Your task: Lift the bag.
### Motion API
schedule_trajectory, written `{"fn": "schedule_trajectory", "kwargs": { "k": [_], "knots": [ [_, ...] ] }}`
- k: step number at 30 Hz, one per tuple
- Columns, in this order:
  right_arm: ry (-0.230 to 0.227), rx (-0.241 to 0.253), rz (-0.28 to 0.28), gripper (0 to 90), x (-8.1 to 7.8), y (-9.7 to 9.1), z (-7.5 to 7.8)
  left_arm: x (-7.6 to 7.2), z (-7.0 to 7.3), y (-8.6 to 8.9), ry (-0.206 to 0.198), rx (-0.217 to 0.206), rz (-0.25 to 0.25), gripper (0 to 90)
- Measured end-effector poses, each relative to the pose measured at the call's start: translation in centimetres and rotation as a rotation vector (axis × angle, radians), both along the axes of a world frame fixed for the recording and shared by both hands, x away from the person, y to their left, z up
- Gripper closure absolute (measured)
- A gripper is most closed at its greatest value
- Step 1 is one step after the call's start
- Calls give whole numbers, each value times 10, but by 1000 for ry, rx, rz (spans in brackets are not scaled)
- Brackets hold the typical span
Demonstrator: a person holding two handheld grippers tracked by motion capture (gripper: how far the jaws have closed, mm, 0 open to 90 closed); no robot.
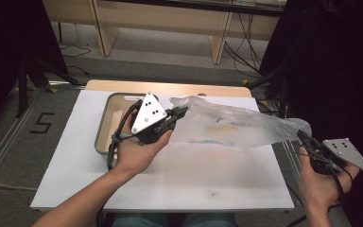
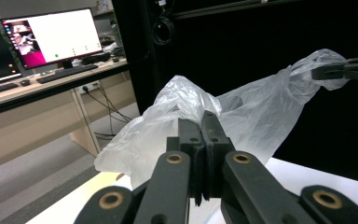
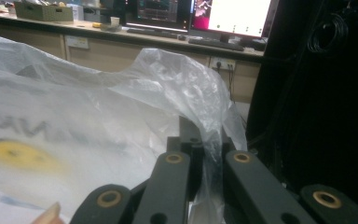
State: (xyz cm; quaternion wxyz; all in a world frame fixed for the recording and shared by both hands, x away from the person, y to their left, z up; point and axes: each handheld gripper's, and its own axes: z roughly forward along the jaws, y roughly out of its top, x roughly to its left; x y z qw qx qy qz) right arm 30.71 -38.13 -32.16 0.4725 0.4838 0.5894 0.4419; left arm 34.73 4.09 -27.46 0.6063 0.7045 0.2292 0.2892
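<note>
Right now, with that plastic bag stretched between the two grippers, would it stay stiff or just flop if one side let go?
Probably flop: the plastic bag is thin, see-through and crumpled, sagging between the left gripper and right gripper. It looks very light, held up by pinched edges alone. The glossy film could slip from a loose grip.

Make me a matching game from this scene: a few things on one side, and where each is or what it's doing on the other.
Things:
1. plastic bag
2. left gripper
3. right gripper
4. tray

States:
A. pinches the bag's end past the table's right edge
B. rests on the white table
C. stretched in the air between both grippers
D. pinches the bag's end beside the tray

Pairs: 1-C, 2-D, 3-A, 4-B
</note>
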Motion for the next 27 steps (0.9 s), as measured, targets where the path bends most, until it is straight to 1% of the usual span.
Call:
{"fn": "schedule_trajectory", "kwargs": {
  "k": [3,5,6,8,10,16,17,18,27],
  "knots": [
    [-11,-3,1,900,6,2,3,6,0,2,2,0,18,894],
    [-10,-8,5,900,10,4,6,11,-2,3,6,3,34,894],
    [-13,-10,5,900,12,5,7,14,-3,4,5,13,41,893],
    [-16,-12,8,900,16,6,8,21,-6,4,13,11,56,893],
    [-15,-14,9,900,21,8,8,27,-10,4,18,18,70,893],
    [-9,-6,15,900,37,15,6,44,-20,4,41,29,110,893],
    [-6,-3,16,900,39,16,5,46,-21,4,42,36,116,893],
    [-3,-3,18,900,41,17,5,48,-22,4,47,32,121,893],
    [7,14,22,900,56,25,-1,66,-28,4,62,43,166,893]
  ]
}}
